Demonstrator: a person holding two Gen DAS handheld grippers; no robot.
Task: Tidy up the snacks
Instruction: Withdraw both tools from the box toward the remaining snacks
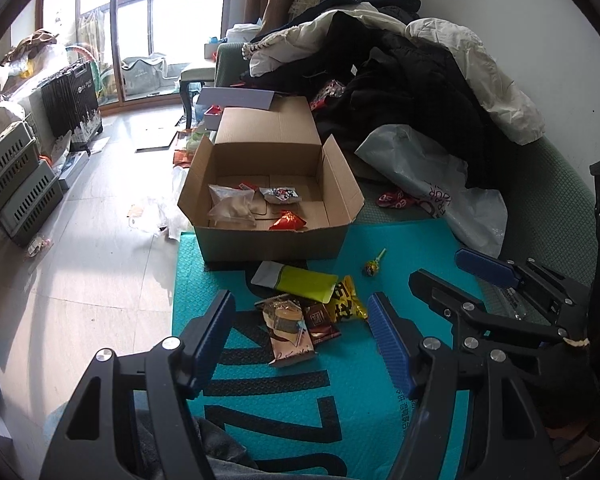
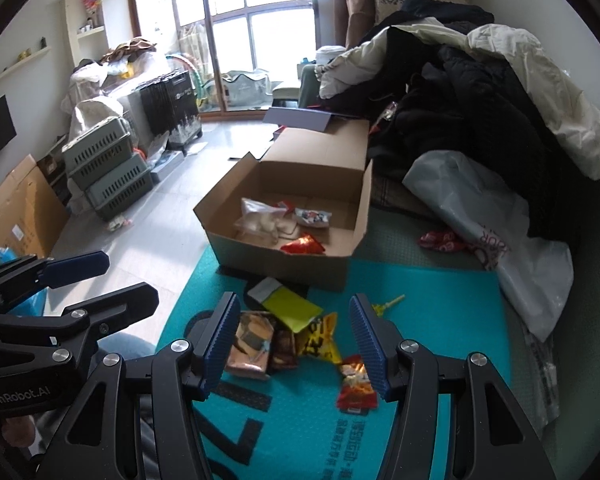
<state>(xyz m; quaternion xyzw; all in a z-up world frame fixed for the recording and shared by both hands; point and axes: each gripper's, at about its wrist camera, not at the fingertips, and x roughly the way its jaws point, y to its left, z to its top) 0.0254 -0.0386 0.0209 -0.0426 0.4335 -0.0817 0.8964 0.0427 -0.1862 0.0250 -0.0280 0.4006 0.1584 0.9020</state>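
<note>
An open cardboard box point(image 1: 268, 236) point(image 2: 284, 260) stands at the far edge of a teal mat point(image 1: 400, 248). It holds a clear bag of pale snacks point(image 1: 233, 204), a small white packet point(image 1: 280, 195) and a red packet point(image 1: 287, 222). In front of it lie a green-yellow pouch point(image 1: 302, 283) point(image 2: 290, 306), a yellow packet point(image 1: 346, 298) point(image 2: 318, 336), a pink-brown packet point(image 1: 286, 328) point(image 2: 250, 340), a small brown packet point(image 1: 320, 322), a lollipop point(image 1: 374, 265) and a red-orange packet point(image 2: 356, 384). My left gripper point(image 1: 302, 344) point(image 2: 100, 280) hovers open above this heap. My right gripper point(image 2: 294, 346) point(image 1: 460, 280) is open beside it, touching nothing.
A heap of dark and white clothes point(image 1: 400, 60) and a white plastic bag point(image 1: 432, 184) crowd the green cushion to the right. A red wrapper point(image 1: 392, 199) lies there too. Grey crates point(image 2: 108, 176) and a black case point(image 2: 172, 96) stand across the tiled floor on the left.
</note>
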